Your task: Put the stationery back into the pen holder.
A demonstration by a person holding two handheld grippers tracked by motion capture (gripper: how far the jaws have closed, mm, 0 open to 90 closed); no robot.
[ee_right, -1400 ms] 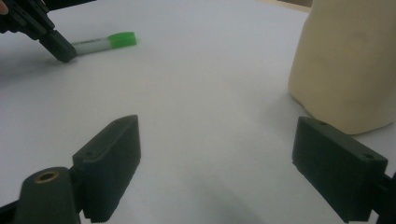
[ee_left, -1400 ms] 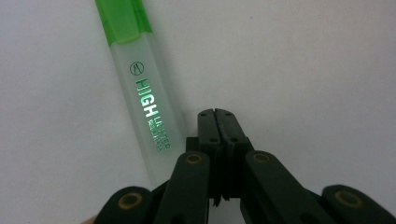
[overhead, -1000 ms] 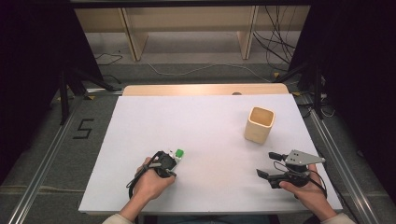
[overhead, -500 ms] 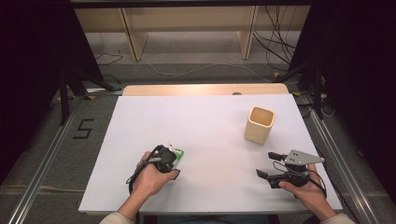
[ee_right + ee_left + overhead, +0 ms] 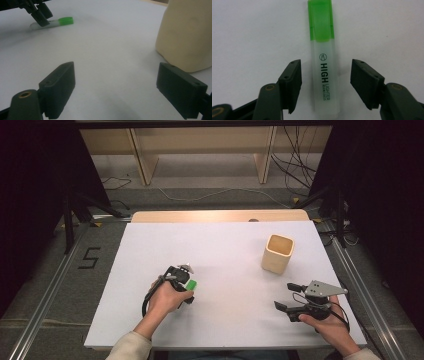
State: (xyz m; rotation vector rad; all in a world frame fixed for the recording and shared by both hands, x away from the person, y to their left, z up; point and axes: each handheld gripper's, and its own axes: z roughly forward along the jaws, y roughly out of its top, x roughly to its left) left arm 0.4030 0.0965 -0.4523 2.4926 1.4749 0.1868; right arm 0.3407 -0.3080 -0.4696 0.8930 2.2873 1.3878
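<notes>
one green highlighter (image 5: 323,62) lies flat on the white table (image 5: 225,250), near-left of centre, between the jaws of our left gripper (image 5: 325,85). those jaws have just been opening, and stand clear of the barrel on both sides. to grip well, we judge: centre on the barrel, close squarely. right gripper (image 5: 291,296) near-right, wide open, empty. count: one highlighter, one beige cup (image 5: 276,253), two grippers.

sleeves (image 5: 131,346): cream | hand-held gripper (image 5: 291,298): black jaws, grey plate
</notes>
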